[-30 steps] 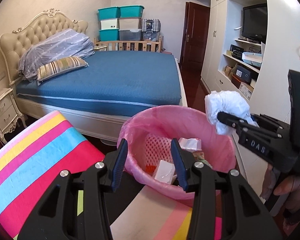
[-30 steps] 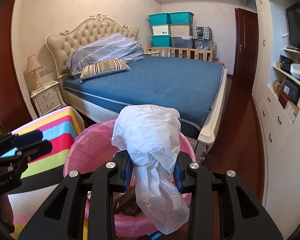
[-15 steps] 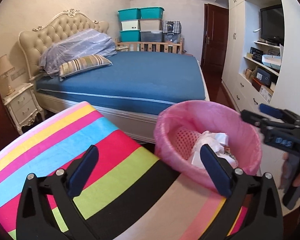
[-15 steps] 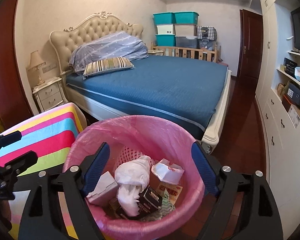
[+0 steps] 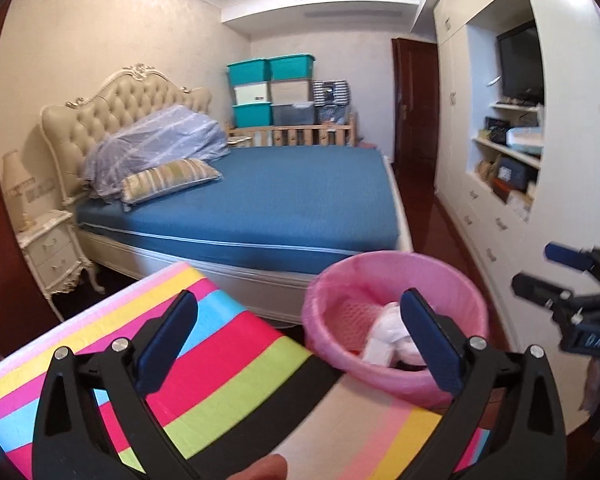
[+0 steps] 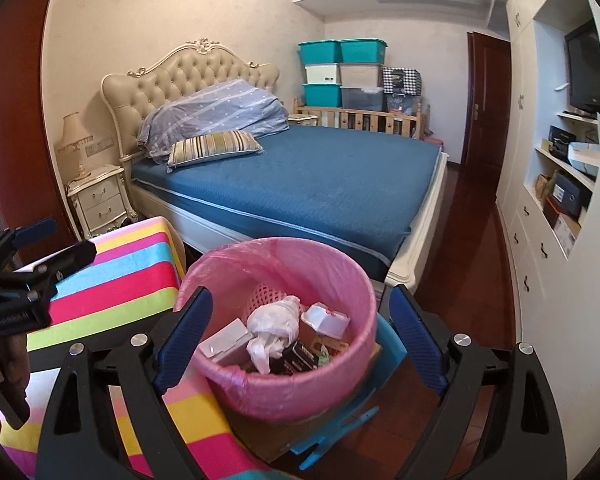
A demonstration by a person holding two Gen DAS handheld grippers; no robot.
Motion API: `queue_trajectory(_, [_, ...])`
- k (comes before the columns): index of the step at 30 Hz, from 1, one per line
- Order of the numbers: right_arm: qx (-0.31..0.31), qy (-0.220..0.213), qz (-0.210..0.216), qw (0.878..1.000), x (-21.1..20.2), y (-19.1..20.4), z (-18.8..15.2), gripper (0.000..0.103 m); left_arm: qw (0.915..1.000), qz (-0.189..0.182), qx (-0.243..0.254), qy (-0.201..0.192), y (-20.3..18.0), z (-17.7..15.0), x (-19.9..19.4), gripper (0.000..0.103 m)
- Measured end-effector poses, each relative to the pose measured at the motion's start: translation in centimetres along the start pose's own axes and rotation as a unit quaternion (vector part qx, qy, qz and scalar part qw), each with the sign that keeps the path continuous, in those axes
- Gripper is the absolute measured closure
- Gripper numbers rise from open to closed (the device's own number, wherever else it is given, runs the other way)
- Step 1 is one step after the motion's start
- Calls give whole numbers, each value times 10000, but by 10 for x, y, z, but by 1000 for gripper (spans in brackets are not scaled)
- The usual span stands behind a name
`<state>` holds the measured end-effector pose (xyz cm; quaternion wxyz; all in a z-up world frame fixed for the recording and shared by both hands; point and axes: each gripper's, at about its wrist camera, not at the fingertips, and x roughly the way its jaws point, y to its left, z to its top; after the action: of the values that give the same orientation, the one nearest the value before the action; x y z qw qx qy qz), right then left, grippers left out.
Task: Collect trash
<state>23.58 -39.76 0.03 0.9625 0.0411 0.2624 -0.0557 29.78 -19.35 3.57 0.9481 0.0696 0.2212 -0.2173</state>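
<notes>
The pink-lined trash bin (image 6: 292, 392) stands beside a bright striped cloth (image 6: 120, 280). Inside lies a crumpled white plastic bag (image 6: 272, 320) among a white box (image 6: 224, 344), a dark packet (image 6: 300, 354) and a white carton (image 6: 324, 318). My right gripper (image 6: 300, 296) hovers above and in front of the bin. Its jaws are still opening and nothing is between them. My left gripper (image 5: 299, 300) is wide open and empty over the striped cloth (image 5: 220, 360), left of the bin (image 5: 324, 332). The bag (image 5: 388, 320) shows there too.
A blue bed (image 6: 320, 184) fills the room behind the bin, with a nightstand (image 6: 100, 200) at its left. White cupboards and shelves (image 6: 560, 208) line the right wall. A blue plastic piece (image 6: 340, 432) sticks out under the bin. Dark wooden floor (image 6: 472, 240) runs between bed and cupboards.
The right gripper let go of the white bag, which dropped into the bin. Both grippers opened wide and drew back and up from the bin.
</notes>
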Motion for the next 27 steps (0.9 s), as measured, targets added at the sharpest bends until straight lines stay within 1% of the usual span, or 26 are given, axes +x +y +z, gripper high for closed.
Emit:
queue_trajectory(2, [26,18,-15,10000,-8,0,-4,18,10000,8,-49,55,-2,0,-7,5])
queue_trajectory(5, [6,63,-43,10000,-19,2,-12,18,9999,16,32,152,-5,-4,-14,5])
queue_trajectory(8, [-56,72,-116,9999,-25,6,-19,18,9998,-123,102,145,-10,-13,-24,5])
queue_trajectory(13, [-30,80,-55,9999,-32,9,-28,18,9993,-277,239,103,-19,-31,-37,5])
queue_trajectory(18, [-33,101,-37,9999,-34,11,-30,18,9987,-269,412,114,-25,-42,-41,5])
queue_trajectory(27, [-47,59,-17,10000,-40,15,-32,18,9989,-269,366,133,-25,-41,-39,5])
